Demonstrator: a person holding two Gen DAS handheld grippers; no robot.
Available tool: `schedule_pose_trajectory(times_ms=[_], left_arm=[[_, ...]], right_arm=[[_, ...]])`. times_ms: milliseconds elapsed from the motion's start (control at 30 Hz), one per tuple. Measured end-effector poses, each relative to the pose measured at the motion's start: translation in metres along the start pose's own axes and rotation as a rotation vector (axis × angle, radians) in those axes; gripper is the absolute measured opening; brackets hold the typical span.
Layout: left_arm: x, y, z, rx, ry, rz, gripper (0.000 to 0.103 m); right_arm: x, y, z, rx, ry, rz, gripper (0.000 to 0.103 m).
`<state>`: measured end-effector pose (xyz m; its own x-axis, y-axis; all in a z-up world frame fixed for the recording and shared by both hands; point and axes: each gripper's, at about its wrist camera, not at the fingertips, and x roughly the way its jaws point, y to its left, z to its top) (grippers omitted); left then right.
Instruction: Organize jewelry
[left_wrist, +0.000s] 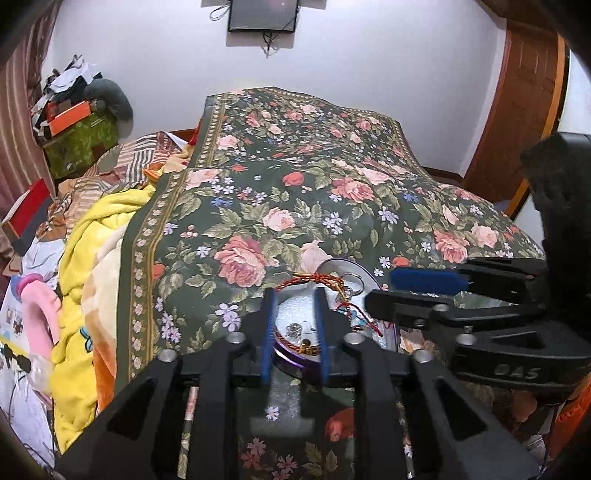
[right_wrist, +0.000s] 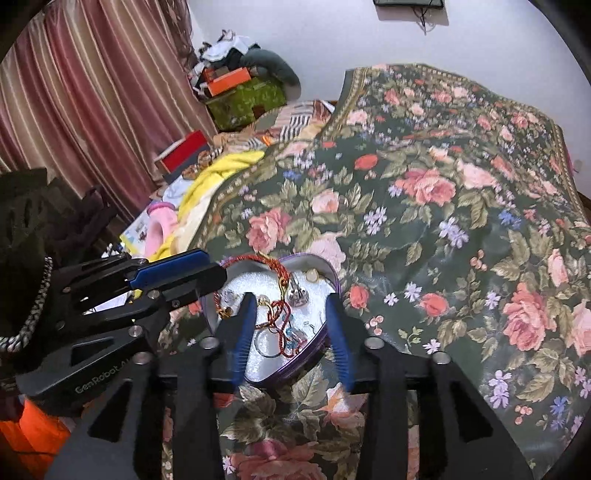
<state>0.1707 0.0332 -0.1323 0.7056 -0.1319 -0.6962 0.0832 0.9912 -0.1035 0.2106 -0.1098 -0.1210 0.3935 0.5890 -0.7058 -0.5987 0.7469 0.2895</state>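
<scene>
- Jewelry (right_wrist: 280, 321) lies in a heap inside a heart-shaped tin (right_wrist: 330, 275) with a purple wall and a silvery floor; the tin sits on the floral bedspread (right_wrist: 424, 229), at the near edge of the bed.
- In the heap, a red cord bracelet (right_wrist: 273, 269) drapes over the tin's far rim, a plain ring (right_wrist: 267, 345) lies toward the near side, and small silver pieces are scattered between them.
- The right gripper (right_wrist: 291, 332) hangs just over the tin, its blue-padded fingers (right_wrist: 338, 332) spread wide and reaching to about the tin's left and right sides, holding nothing.
- The left gripper (left_wrist: 293, 332) is over the same tin from the other side, its fingers (left_wrist: 267, 332) parted to a moderate gap with only jewelry and tin floor showing between them.
- In the left wrist view the right gripper crosses in just right of the tin; whether any finger touches the tin I cannot tell.
- Farther left, a yellow blanket (left_wrist: 96, 236) is bunched beside the bedspread.
- Beyond that, a green box (right_wrist: 245, 98) with an orange box (right_wrist: 229, 81) on top stands before the striped curtain (right_wrist: 92, 92) and white wall (left_wrist: 351, 55).
</scene>
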Motion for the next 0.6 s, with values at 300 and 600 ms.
schedule_pose_trajectory(times_ms=[300,600], left_arm=[[-0.053,0.009,0.012,-0.057,-0.117,0.024,0.034],[-0.142,-0.016,0.015,-0.027,-0.353,0.077,0.034]], right_arm=[[-0.058,0.020,0.009,-0.063,-0.167,-0.094,0.037],[-0.144,0.051,0.005,-0.061,-0.412,-0.141,0.037]])
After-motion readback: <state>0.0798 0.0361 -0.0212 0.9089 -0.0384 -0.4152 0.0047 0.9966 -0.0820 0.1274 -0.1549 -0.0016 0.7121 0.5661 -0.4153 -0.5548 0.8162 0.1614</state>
